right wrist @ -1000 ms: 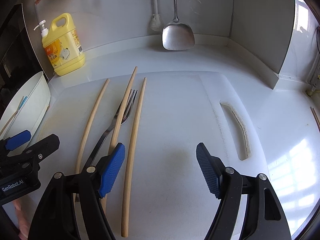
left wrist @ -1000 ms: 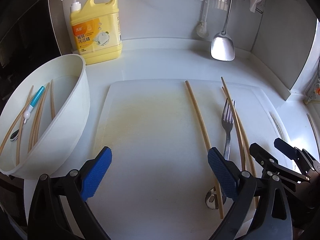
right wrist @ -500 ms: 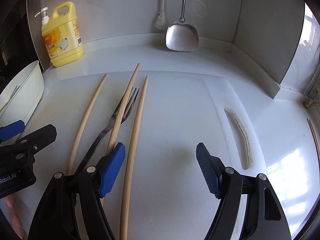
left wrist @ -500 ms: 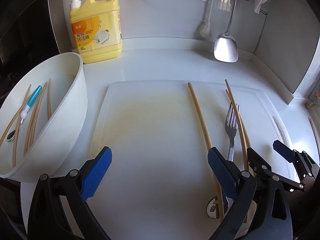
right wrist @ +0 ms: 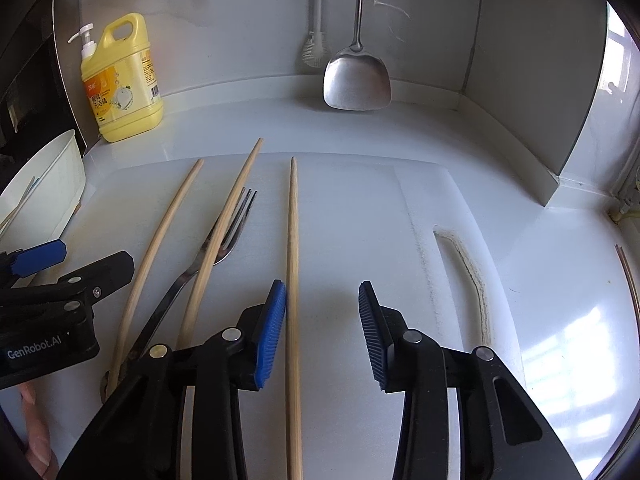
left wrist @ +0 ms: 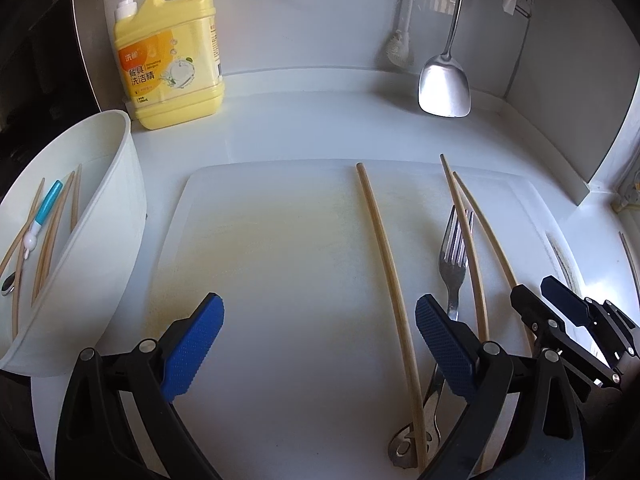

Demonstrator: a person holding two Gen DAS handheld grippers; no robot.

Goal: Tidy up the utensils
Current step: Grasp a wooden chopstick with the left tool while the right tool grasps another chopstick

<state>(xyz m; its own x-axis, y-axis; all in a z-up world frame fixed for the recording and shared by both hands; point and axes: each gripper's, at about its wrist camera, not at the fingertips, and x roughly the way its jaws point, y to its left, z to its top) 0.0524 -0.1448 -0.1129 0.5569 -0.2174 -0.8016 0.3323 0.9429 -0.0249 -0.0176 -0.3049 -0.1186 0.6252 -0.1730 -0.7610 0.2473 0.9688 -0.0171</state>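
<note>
Three wooden chopsticks and a metal fork lie on a white cutting board. My right gripper is partly closed, with the rightmost chopstick lying between its jaws beside the left pad; the jaws do not grip it. My left gripper is open and empty over the board; the left chopstick and fork lie by its right finger. A white bowl at the left holds several chopsticks and a blue-handled utensil.
A yellow detergent bottle stands at the back left. A steel spatula and a brush hang on the back wall. A grey wall panel closes the right corner. The board's handle slot is at its right.
My right gripper has narrowed its jaws and shifted left, so the rightmost chopstick now lies between them. The left gripper stayed open and drifted slightly forward.
</note>
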